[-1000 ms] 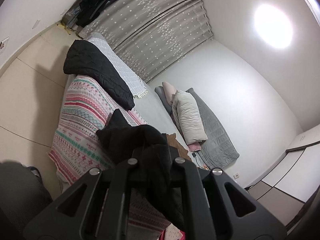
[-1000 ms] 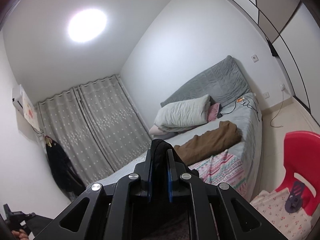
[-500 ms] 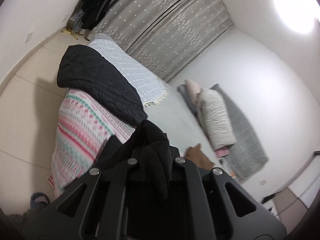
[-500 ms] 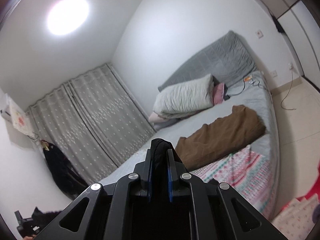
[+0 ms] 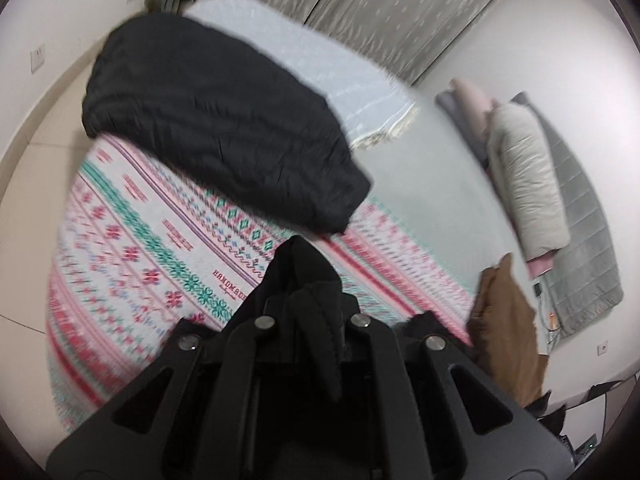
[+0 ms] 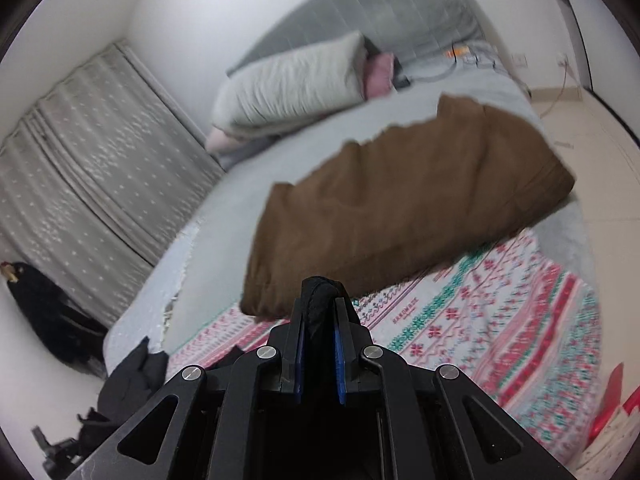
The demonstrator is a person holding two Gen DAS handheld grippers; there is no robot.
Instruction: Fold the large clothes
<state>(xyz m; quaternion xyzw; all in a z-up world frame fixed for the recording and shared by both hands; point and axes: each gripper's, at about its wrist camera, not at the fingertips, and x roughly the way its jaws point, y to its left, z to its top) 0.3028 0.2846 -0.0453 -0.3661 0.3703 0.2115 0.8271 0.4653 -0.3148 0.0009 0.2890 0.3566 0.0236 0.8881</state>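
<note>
Left gripper [image 5: 310, 300] and right gripper [image 6: 319, 312] both clamp black garment [image 5: 300, 276]; patterned blanket [image 5: 160, 240] reads "HANDMADE".

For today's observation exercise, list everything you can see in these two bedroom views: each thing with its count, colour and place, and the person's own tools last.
Patterned blanket: one, pink, teal and white, across the foot of the bed.
Folded black garment: one, black, on the blanket's far end.
Brown garment: one, brown, folded, on the grey sheet beside the blanket.
Pillow: one, pale grey, at the headboard.
Curtains: grey, dotted, along the far wall.
Black garment: one, black, held in both jaws.
Left gripper: one, black, shut on the black garment.
Right gripper: one, black with blue pads, shut on the same garment.
</note>
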